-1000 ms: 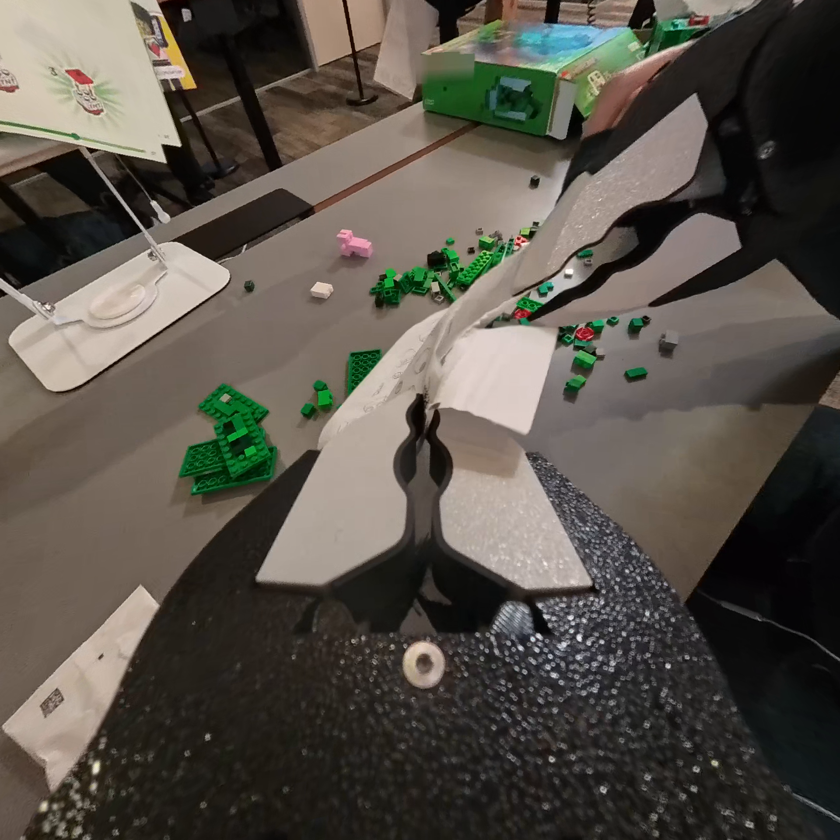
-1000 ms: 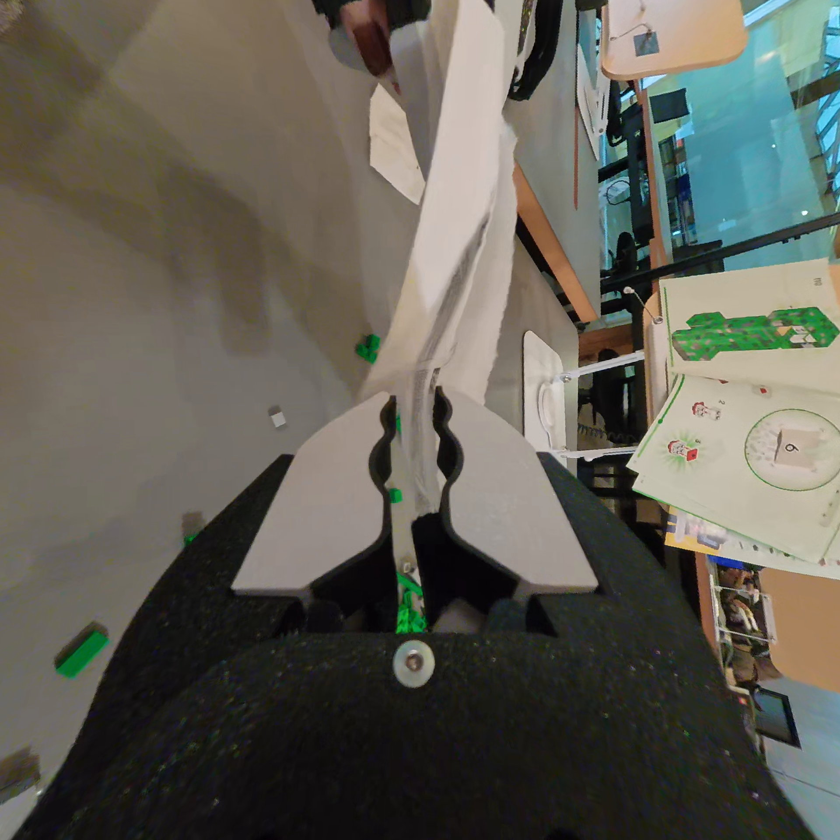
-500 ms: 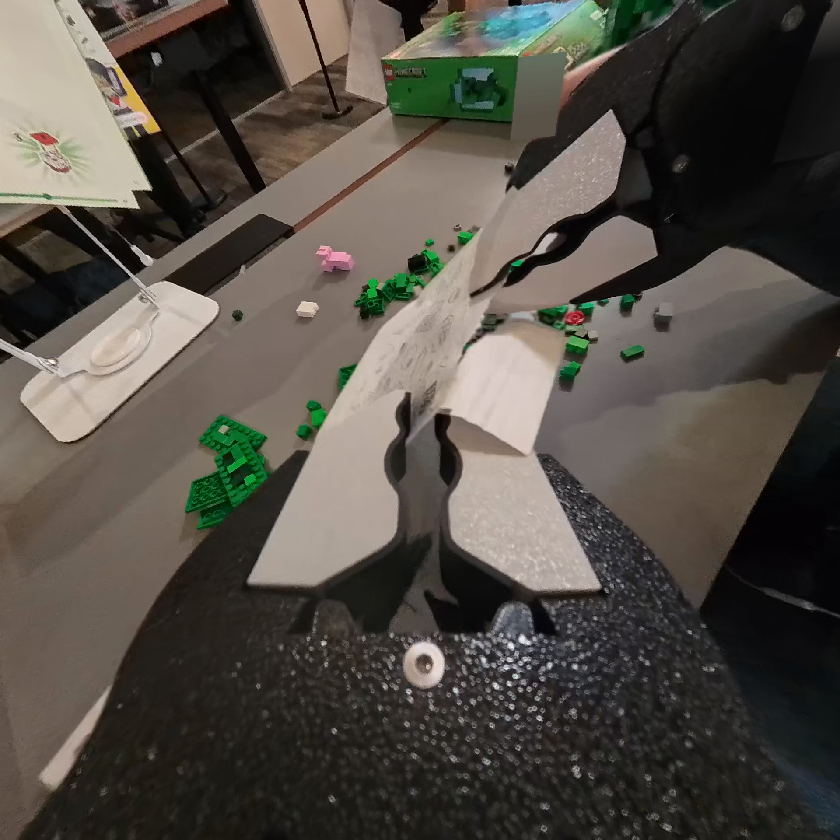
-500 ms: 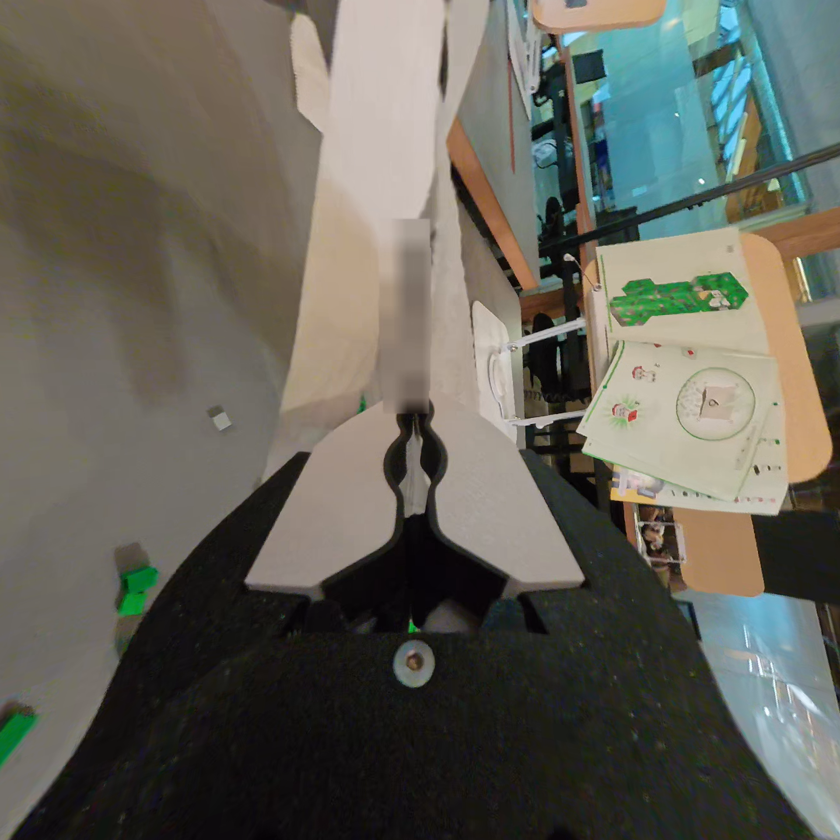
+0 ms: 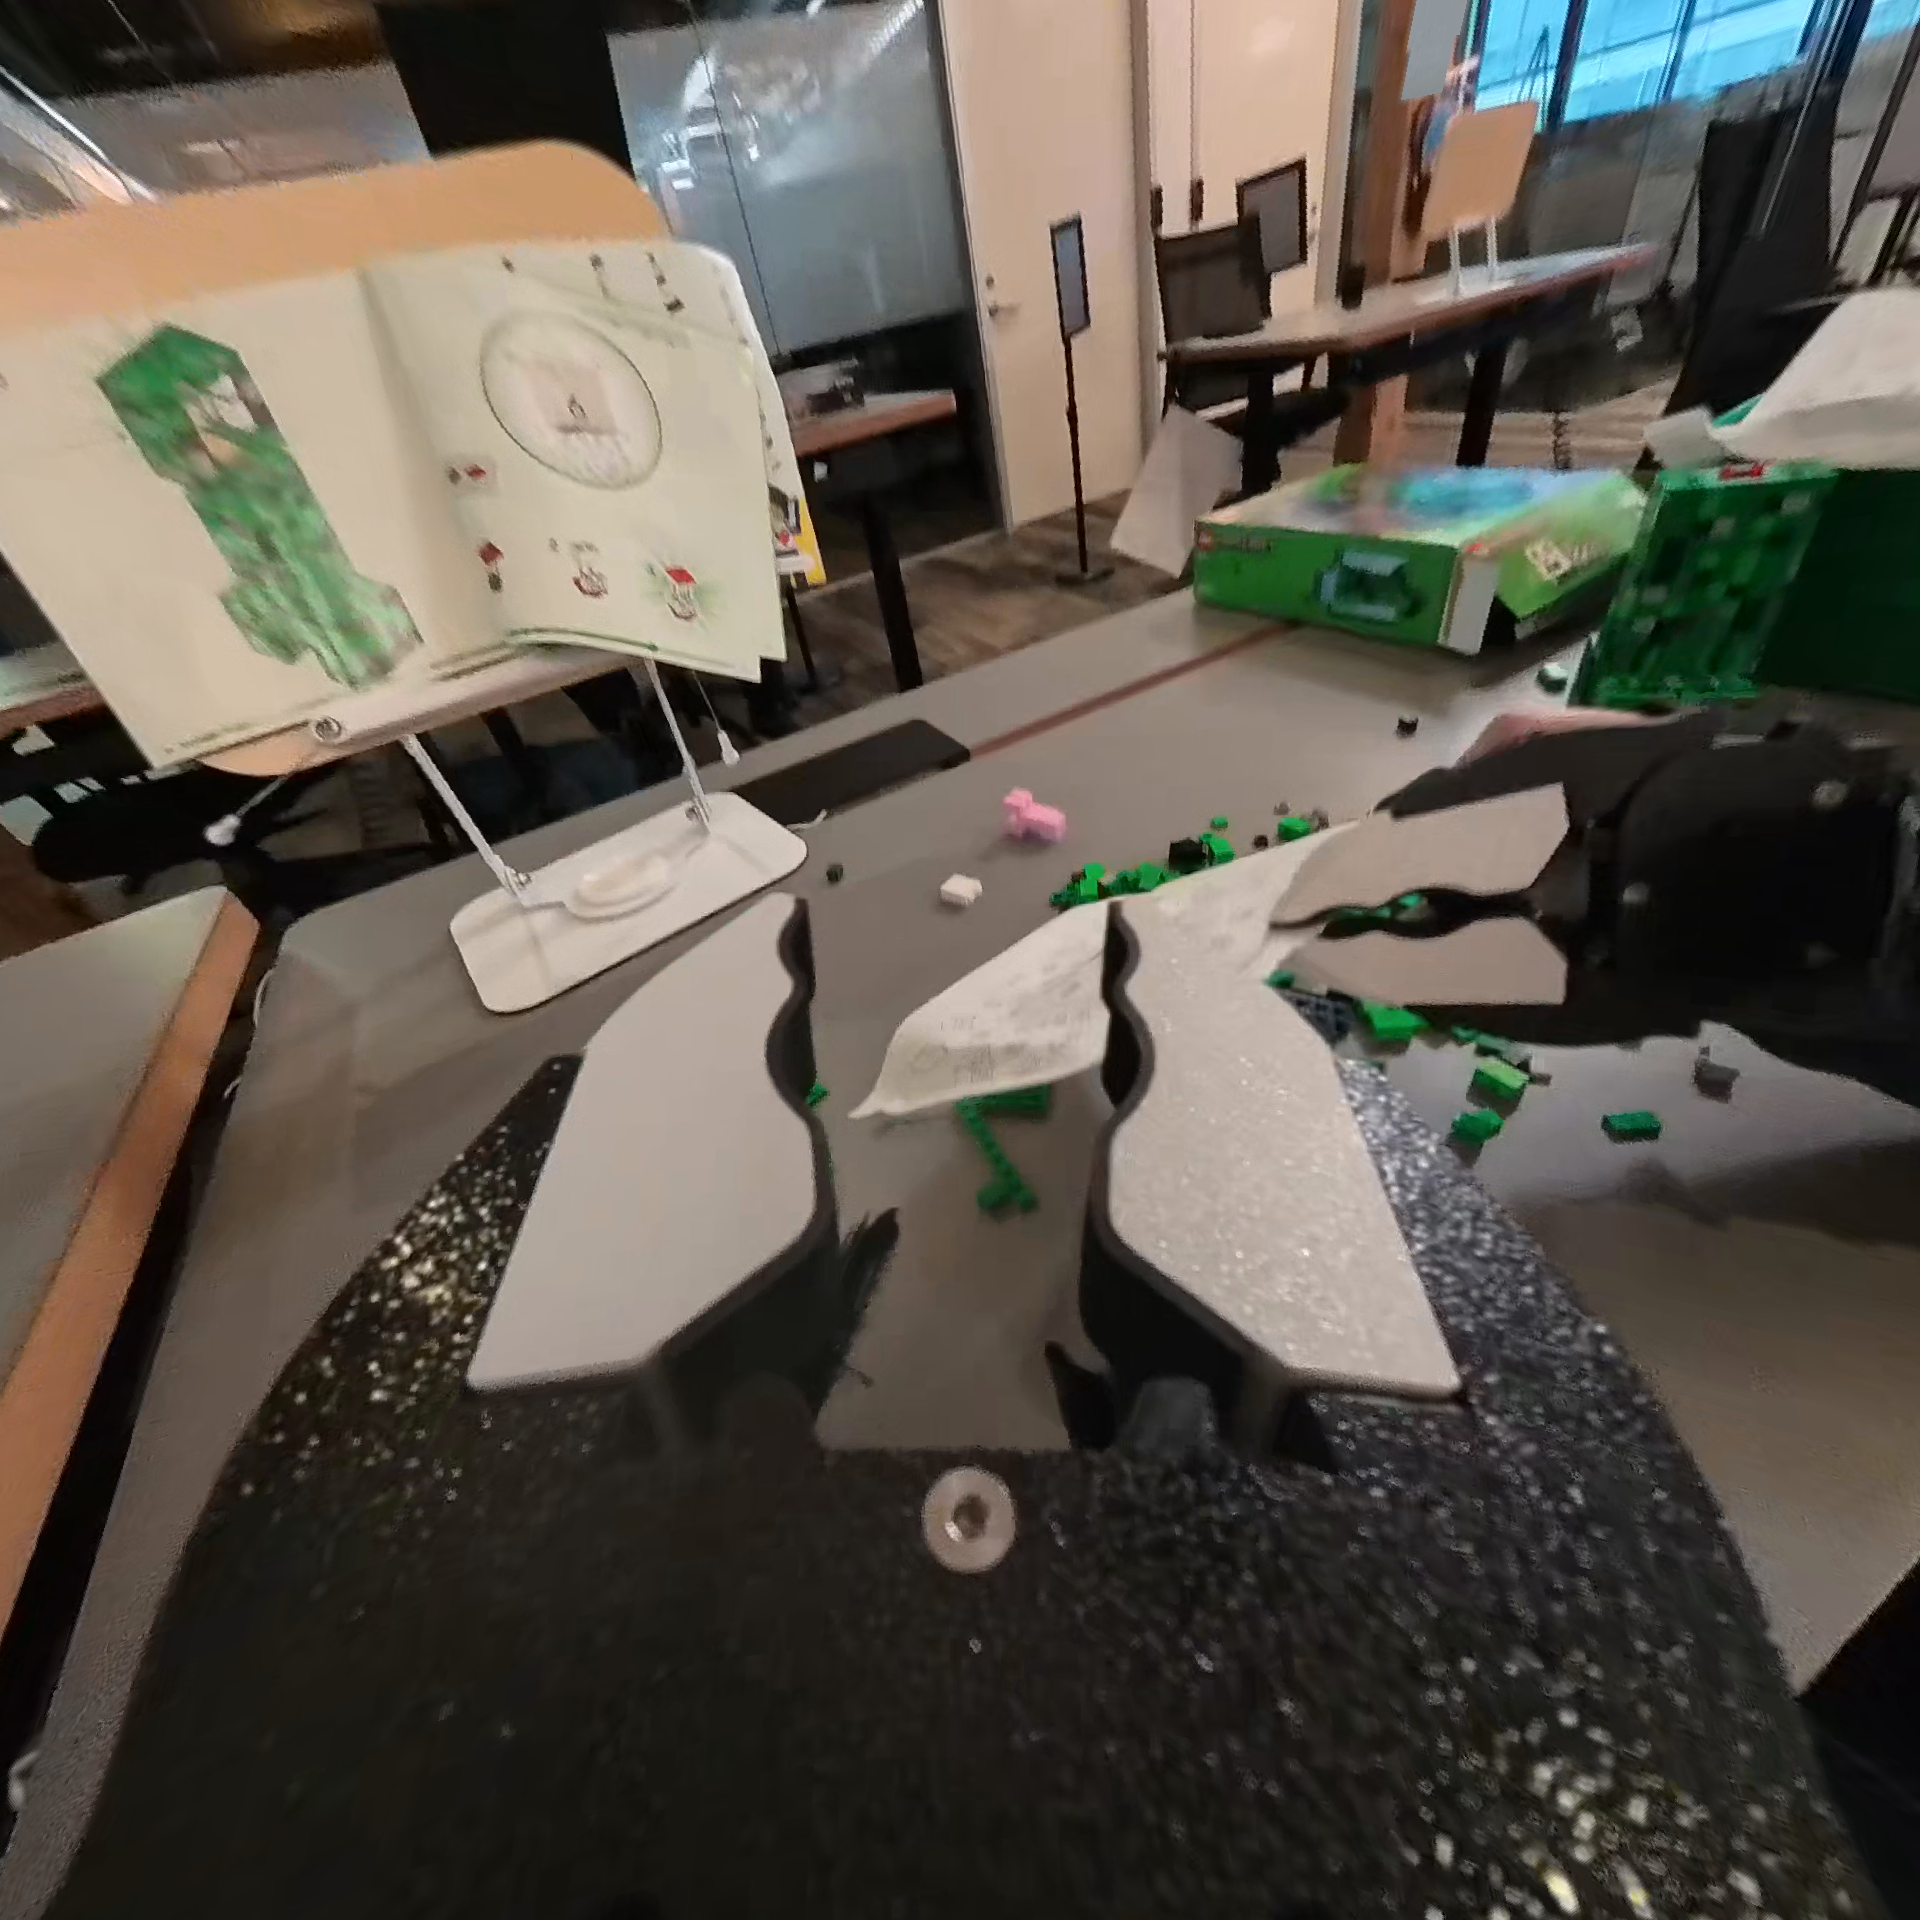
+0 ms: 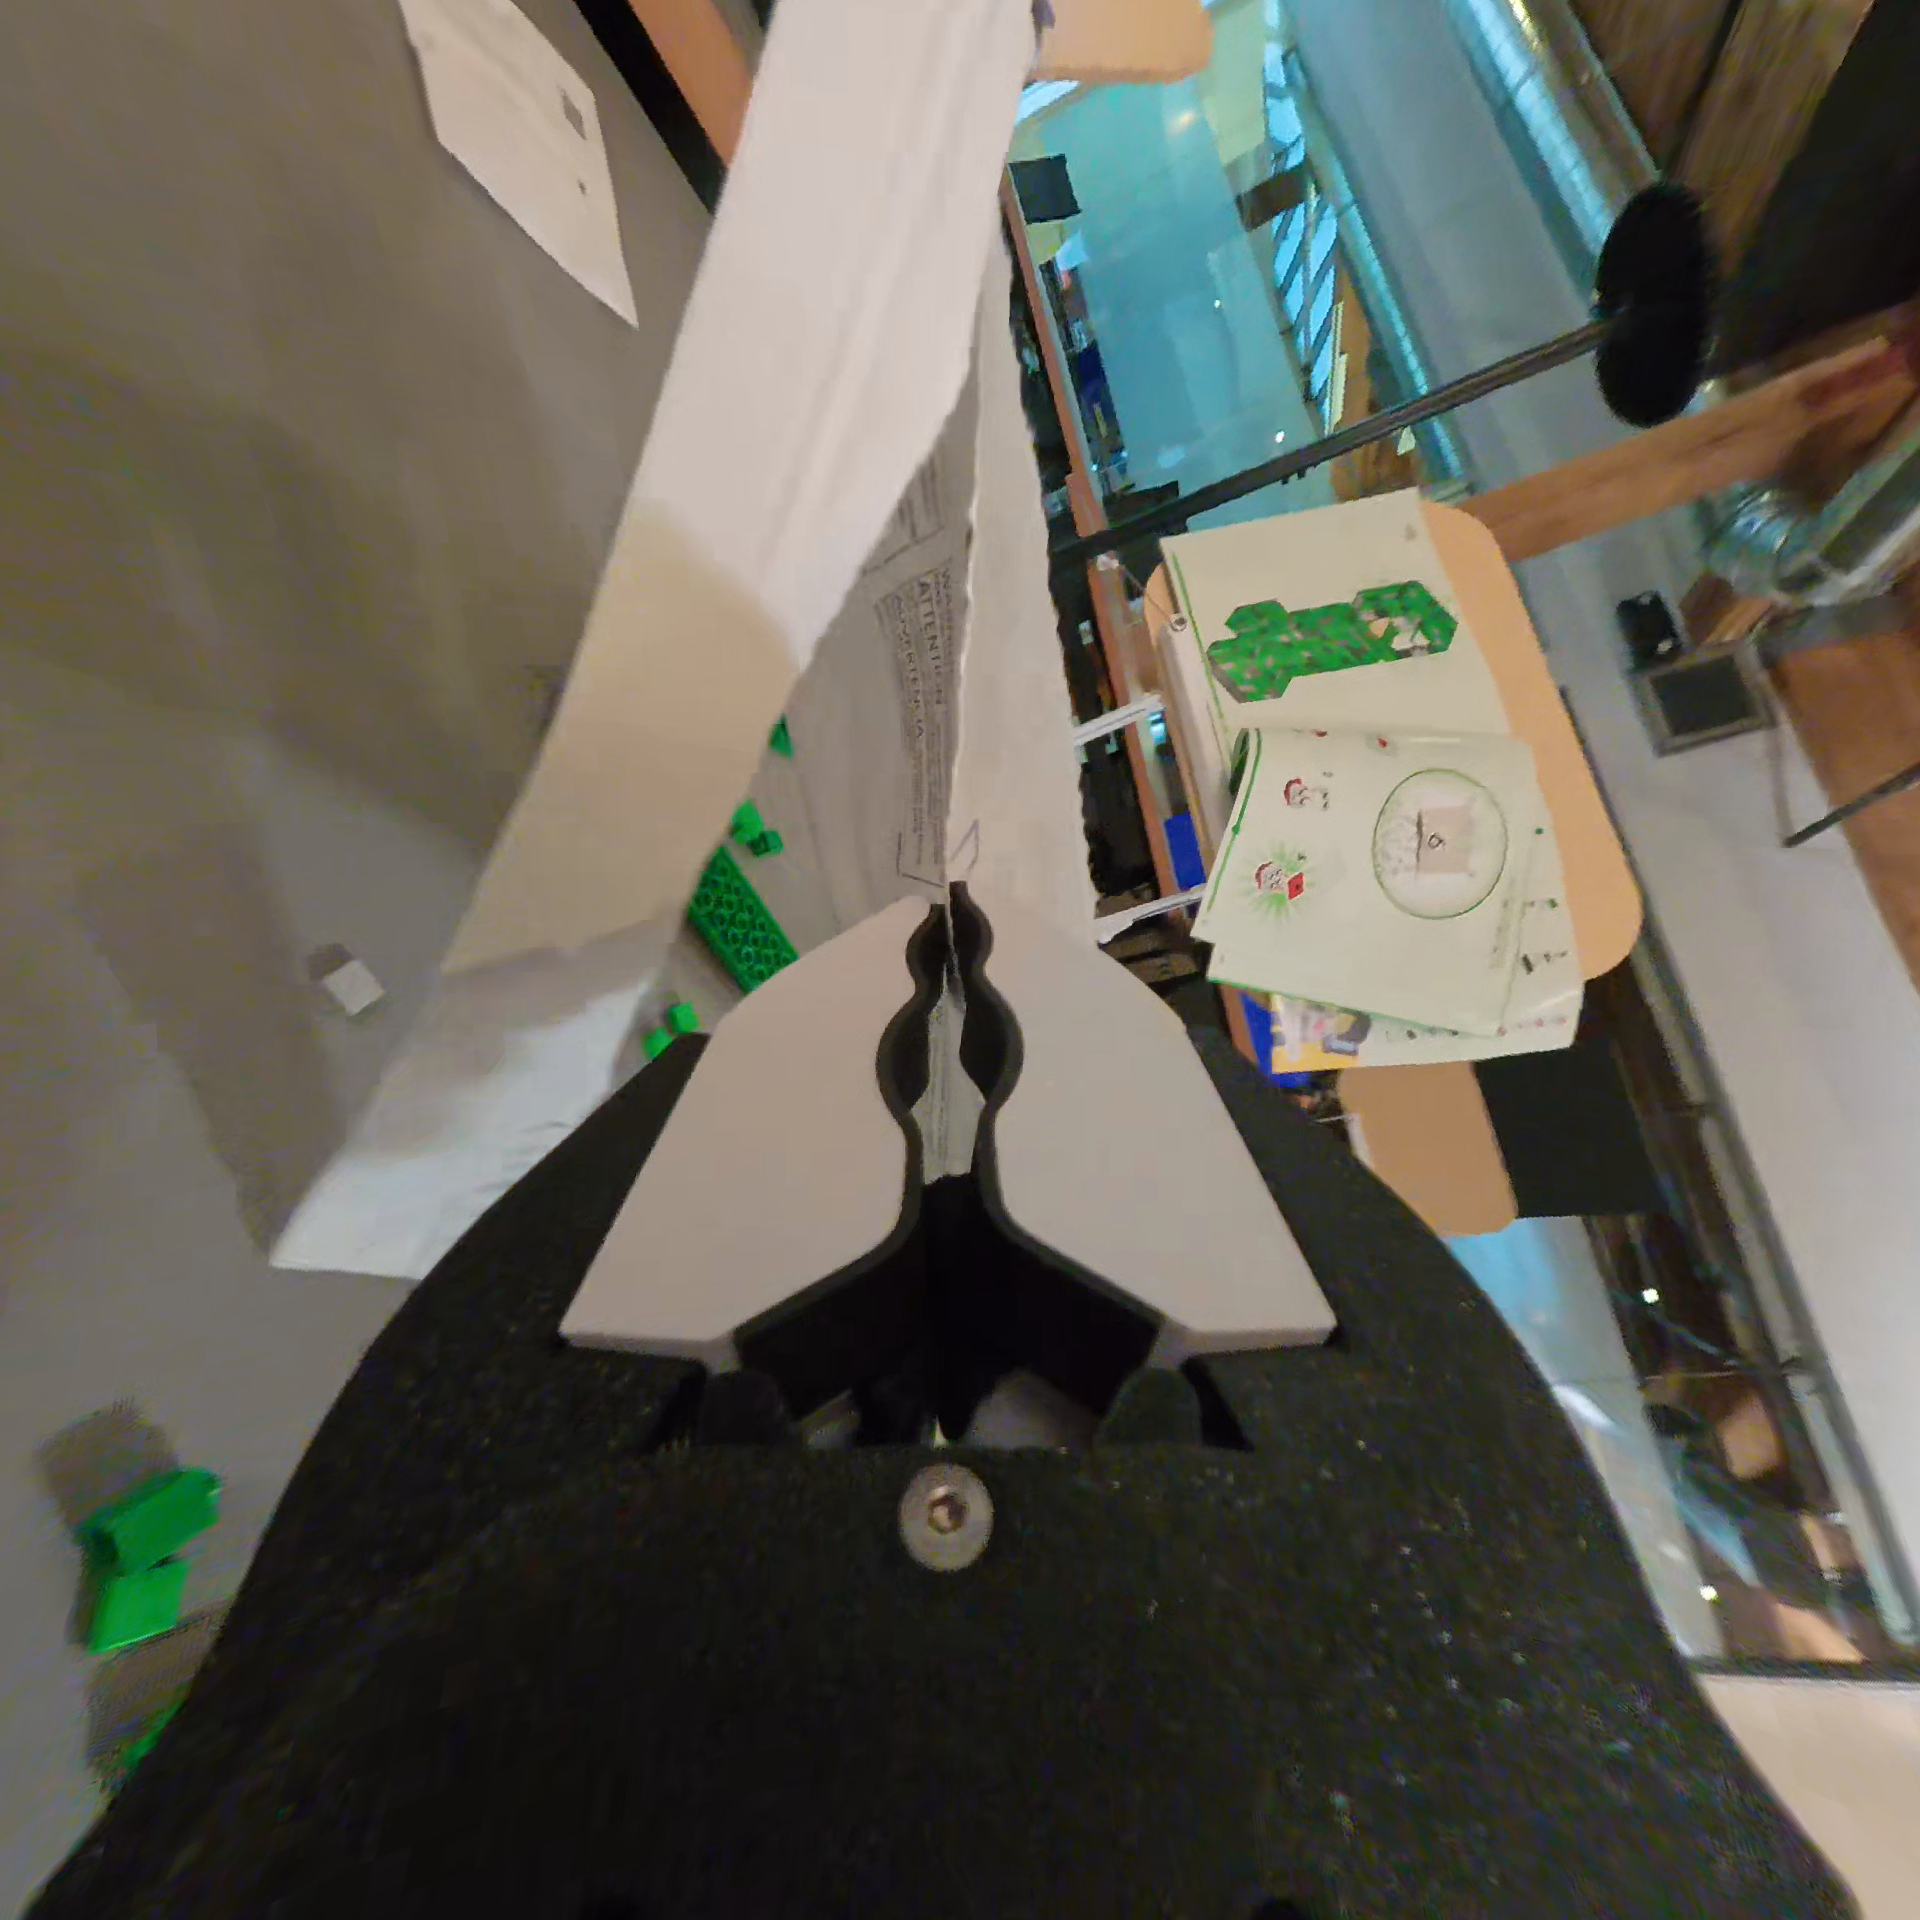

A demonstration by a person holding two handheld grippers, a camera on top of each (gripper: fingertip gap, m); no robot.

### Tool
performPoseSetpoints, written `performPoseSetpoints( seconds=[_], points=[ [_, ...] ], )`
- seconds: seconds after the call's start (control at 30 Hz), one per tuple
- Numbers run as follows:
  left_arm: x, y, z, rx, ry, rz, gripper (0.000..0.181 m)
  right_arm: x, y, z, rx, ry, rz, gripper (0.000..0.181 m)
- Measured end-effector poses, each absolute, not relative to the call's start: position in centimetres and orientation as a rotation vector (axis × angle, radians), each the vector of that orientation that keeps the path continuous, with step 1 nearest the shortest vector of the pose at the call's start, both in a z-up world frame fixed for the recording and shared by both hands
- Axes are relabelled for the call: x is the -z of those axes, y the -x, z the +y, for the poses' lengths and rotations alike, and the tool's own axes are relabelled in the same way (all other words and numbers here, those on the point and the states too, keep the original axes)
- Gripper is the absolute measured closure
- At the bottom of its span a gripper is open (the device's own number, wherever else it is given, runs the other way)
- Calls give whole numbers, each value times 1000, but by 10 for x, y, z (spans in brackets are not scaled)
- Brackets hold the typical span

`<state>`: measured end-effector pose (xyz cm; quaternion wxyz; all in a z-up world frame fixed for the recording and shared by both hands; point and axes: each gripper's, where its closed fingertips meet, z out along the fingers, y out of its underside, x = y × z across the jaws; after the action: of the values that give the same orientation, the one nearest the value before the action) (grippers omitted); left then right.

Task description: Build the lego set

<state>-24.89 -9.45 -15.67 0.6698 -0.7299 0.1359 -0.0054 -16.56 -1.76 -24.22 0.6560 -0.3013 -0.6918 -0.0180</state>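
Observation:
My left gripper (image 5: 951,935) is open and empty, above the grey table (image 5: 1299,686). Just beyond its fingertips hangs a torn white paper bag (image 5: 997,1029). My right gripper (image 5: 1351,914) comes in from the right and is shut on the bag's far end. In the right wrist view the right gripper (image 6: 951,904) is shut on the bag (image 6: 831,416), which stretches away from the tips. Loose green bricks (image 5: 1132,883) lie under and behind the bag. A green plate (image 6: 738,925) lies below the bag.
An open instruction booklet (image 5: 395,468) stands on a white-footed stand (image 5: 623,904) at the left. A pink pig figure (image 5: 1034,816), a white brick (image 5: 959,889), a green box (image 5: 1392,561) and a tall green built block (image 5: 1704,603) are farther back. A white sheet (image 6: 520,156) lies on the table. Between my right fingertips and the green plate (image 6: 738,925) there is roughly 12 cm.
My left gripper has opened and let go of the paper bag, and its view has tilted up. My right gripper stays shut on the bag.

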Motion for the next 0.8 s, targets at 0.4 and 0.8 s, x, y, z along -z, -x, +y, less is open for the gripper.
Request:
performPoseSetpoints(
  seconds=[0.4, 0.8],
  points=[
    [198, 186, -79, -226, 1822, 705, 138, 258, 182, -50, 69, 524, -1657, 180],
    [252, 193, -74, -408, 2107, 866, 163, 261, 183, -66, 107, 412, -1678, 181]
  ],
)
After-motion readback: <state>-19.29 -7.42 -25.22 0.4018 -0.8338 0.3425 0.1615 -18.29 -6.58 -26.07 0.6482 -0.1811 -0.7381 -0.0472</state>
